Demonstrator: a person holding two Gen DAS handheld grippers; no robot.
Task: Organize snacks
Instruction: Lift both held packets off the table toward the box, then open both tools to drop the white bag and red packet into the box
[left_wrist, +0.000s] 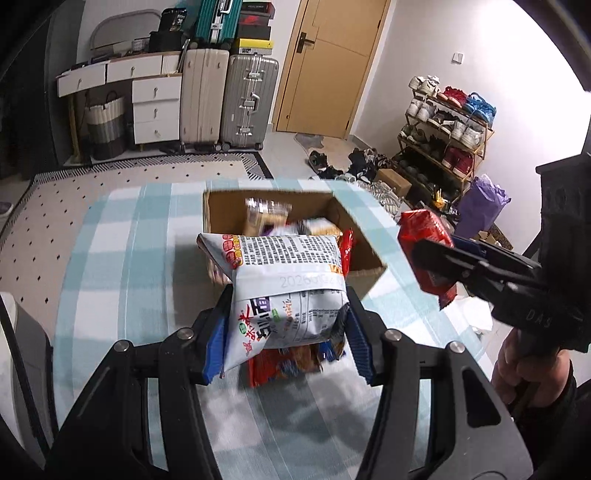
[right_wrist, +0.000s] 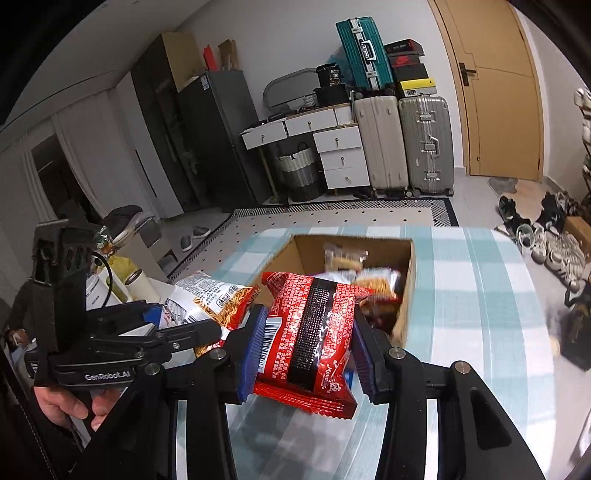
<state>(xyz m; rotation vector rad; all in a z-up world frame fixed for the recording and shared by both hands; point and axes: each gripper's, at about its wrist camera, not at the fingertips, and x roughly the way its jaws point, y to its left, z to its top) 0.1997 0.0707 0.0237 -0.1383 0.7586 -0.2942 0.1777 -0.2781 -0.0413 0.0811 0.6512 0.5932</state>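
Observation:
My left gripper (left_wrist: 286, 328) is shut on a white snack bag (left_wrist: 284, 280) with printed text and holds it above the table, just short of the open cardboard box (left_wrist: 364, 229). My right gripper (right_wrist: 308, 332) is shut on a red snack packet (right_wrist: 310, 332) with a black stripe, also raised in front of the box (right_wrist: 406, 291). The box holds several snack packets. In the left wrist view the right gripper (left_wrist: 430, 258) holds the red packet (left_wrist: 424, 236) to the box's right. In the right wrist view the left gripper (right_wrist: 207, 325) holds the white bag (right_wrist: 210, 299) at the left.
The table wears a blue-and-white checked cloth (left_wrist: 118, 258). More packets (left_wrist: 284, 363) lie on the cloth under my left gripper. Suitcases (left_wrist: 229, 96), a white drawer unit (left_wrist: 155, 107), a door (left_wrist: 328, 62) and a shoe rack (left_wrist: 443, 136) stand beyond the table.

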